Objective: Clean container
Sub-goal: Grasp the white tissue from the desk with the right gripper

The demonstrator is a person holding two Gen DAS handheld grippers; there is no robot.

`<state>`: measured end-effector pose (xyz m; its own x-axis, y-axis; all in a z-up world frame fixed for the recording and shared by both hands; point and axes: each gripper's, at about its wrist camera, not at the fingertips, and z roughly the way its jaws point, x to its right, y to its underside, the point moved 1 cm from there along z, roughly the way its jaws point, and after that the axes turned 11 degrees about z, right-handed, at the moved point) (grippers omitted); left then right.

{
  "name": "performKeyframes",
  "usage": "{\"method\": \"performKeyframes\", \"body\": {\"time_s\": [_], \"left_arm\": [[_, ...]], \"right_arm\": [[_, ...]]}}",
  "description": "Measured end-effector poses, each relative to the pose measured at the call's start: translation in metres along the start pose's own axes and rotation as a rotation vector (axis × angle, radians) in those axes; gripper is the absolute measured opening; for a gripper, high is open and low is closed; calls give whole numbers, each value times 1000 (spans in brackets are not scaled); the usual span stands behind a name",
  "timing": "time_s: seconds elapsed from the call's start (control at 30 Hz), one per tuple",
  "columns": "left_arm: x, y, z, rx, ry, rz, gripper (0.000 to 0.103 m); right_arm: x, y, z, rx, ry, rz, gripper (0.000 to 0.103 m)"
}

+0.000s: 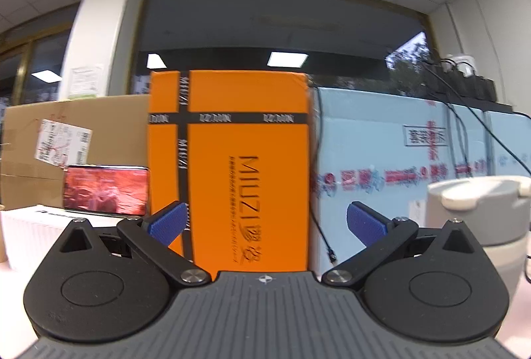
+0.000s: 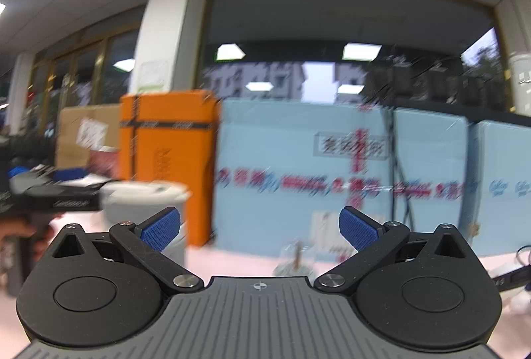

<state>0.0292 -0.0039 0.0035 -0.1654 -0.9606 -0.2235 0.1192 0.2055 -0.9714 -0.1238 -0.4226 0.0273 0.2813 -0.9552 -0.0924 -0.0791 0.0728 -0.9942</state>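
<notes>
A grey container with a cream lid [image 1: 478,219] stands on the table at the right edge of the left wrist view, right of my left gripper [image 1: 265,223]. That gripper is open with nothing between its blue pads. The right wrist view is blurred. There the same grey container [image 2: 146,206] stands left of centre, behind the left pad of my right gripper [image 2: 260,227], which is open and holds nothing. At the far left of that view the other gripper [image 2: 49,193] shows, held by a hand [image 2: 20,232].
An orange box [image 1: 242,169] stands upright straight ahead, with pale blue boxes [image 1: 398,166] to its right and a brown carton [image 1: 76,133] to its left. A phone with a red screen [image 1: 106,189] leans on a white box [image 1: 33,232]. Cables hang over the blue boxes. A small clear cup [image 2: 295,259] sits on the pink tabletop.
</notes>
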Motion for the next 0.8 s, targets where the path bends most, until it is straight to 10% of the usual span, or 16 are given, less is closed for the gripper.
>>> {"method": "performKeyframes", "body": {"time_s": [0.47,0.8], "left_arm": [[-20,-2,-14,33,184,-16,103],[-28,-2,-17,92,282,-35,103]], "right_arm": [[-41,33,2,-384,-250,-81,102],[-45,45,9,-491,-212,30,95]]}}
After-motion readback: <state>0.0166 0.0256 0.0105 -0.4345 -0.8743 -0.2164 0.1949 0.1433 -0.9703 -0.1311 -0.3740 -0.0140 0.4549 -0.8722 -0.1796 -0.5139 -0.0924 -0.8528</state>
